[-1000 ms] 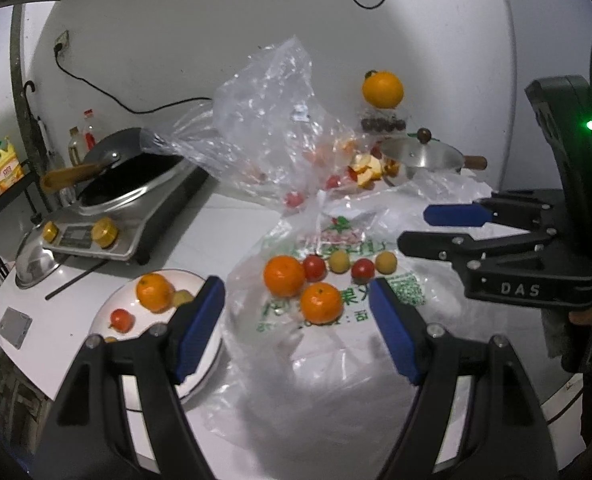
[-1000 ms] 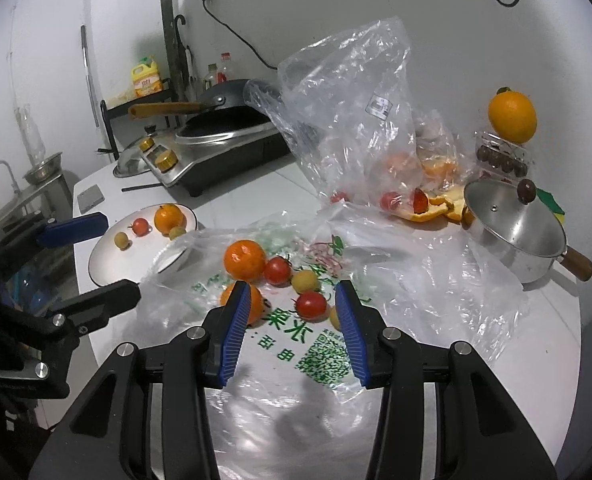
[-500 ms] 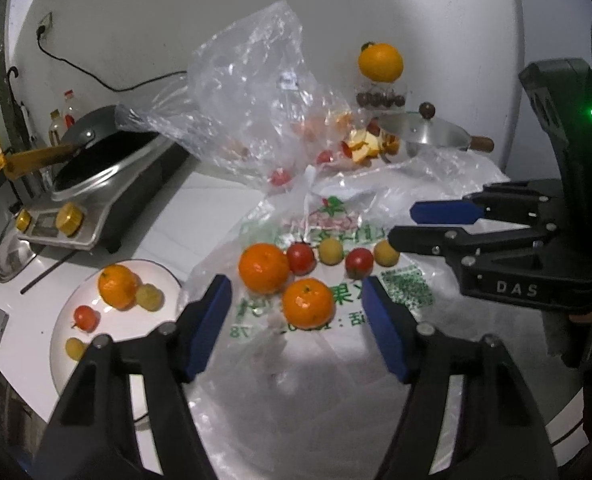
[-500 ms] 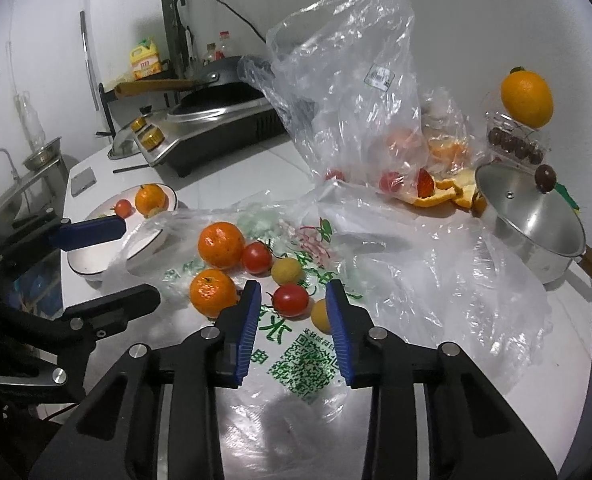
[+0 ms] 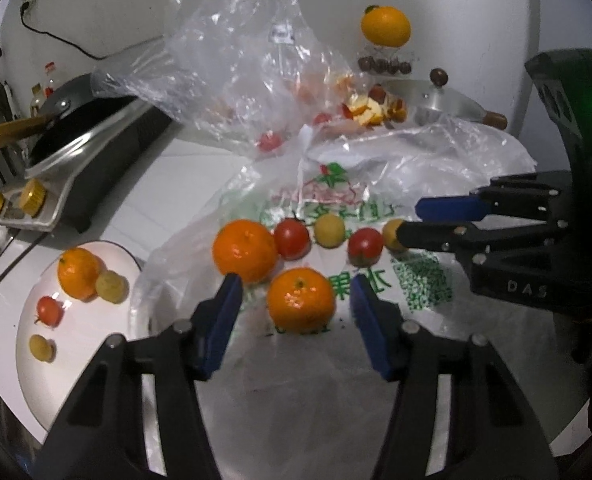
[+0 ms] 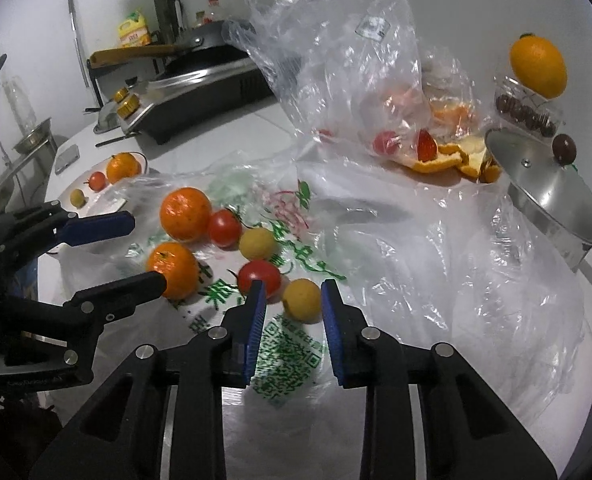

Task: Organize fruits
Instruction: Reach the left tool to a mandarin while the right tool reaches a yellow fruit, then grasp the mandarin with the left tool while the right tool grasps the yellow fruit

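Note:
Fruit lies on a flattened printed plastic bag [image 5: 424,280]: two oranges, two red tomatoes and two small yellow fruits. My left gripper [image 5: 294,288] is open, its blue pads on either side of the near orange [image 5: 300,300]. My right gripper [image 6: 290,292] is open, its pads around a small yellow fruit [image 6: 302,300], beside a tomato [image 6: 259,276]. The right gripper also shows in the left wrist view [image 5: 432,220]. A white plate [image 5: 84,332] at the left holds an orange [image 5: 78,274], a tomato and two yellow fruits.
A tall clear bag [image 5: 236,60] with fruit and peels stands behind. An induction cooker with a wok [image 5: 76,148] is at the back left. A steel pot with lid [image 6: 552,196] is at the right. An orange [image 6: 538,66] sits on a clear box by the wall.
Both grippers moved forward and down toward the fruit on the bag. The left now brackets the near orange, the right brackets a small yellow fruit.

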{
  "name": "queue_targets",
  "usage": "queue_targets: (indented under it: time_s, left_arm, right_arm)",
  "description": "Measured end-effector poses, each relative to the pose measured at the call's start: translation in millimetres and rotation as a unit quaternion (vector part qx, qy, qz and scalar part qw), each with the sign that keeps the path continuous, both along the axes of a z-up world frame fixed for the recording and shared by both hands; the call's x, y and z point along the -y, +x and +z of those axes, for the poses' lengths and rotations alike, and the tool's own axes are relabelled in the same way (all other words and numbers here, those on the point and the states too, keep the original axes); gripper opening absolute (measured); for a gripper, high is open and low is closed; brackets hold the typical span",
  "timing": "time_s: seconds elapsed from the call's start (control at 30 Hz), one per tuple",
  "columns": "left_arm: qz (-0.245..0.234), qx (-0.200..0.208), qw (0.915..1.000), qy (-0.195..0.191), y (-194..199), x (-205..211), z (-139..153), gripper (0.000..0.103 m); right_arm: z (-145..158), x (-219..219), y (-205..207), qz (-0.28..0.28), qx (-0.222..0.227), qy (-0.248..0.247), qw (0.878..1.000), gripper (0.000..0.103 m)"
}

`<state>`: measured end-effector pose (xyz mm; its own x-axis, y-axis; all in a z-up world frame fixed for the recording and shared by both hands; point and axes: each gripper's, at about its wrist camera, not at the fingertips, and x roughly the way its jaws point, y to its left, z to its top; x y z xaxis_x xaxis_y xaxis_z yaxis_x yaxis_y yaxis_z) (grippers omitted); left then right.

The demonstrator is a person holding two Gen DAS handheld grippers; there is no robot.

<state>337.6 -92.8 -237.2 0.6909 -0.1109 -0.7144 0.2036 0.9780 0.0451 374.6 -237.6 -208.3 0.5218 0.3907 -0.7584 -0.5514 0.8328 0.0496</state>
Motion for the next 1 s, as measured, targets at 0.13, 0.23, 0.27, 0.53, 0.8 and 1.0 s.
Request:
queue_targets:
  time_s: [0.13,0.23,0.27,0.53,0.8,1.0]
  left_arm:
    - [-0.006,-0.014,0.9999,0.001,5.4,1.7,-6.7,0.055]
    - [-0.011,-0.027,0.9996,0.001,9.7,2.5,-12.7,0.05]
    - [-0.012,-0.03,0.9995,0.0,10.9,2.5,-14.2,0.05]
    - [-0.03,-0.021,0.9993,0.001,11.4,-0.5,-16.9,0.043]
    - [-0.045,-0.022,0.9987,-0.006,12.3,-4.3,-16.7,0.042]
    - [-0.051,-0.011,0.9983,-0.026,5.6,-8.0,-3.9,0.041]
  right_arm:
    - [-7.3,1.1,5.6,-0.003,-0.012,-0.002,1.0,0.03]
    - [-12.0,-0.4,7.3,-0.004,-0.018,-0.008,1.0,0.03]
    - [-13.2,-0.2,7.9,-0.003,-0.02,-0.007,1.0,0.03]
    - [-16.0,-4.5,9.2,-0.01,-0.016,-0.016,1.0,0.03]
    - [-20.9,-11.6,6.6,-0.016,-0.006,-0.029,0.999,0.027]
    - [-10.0,-9.3,2.3,-0.029,-0.005,-0.031,0.999,0.027]
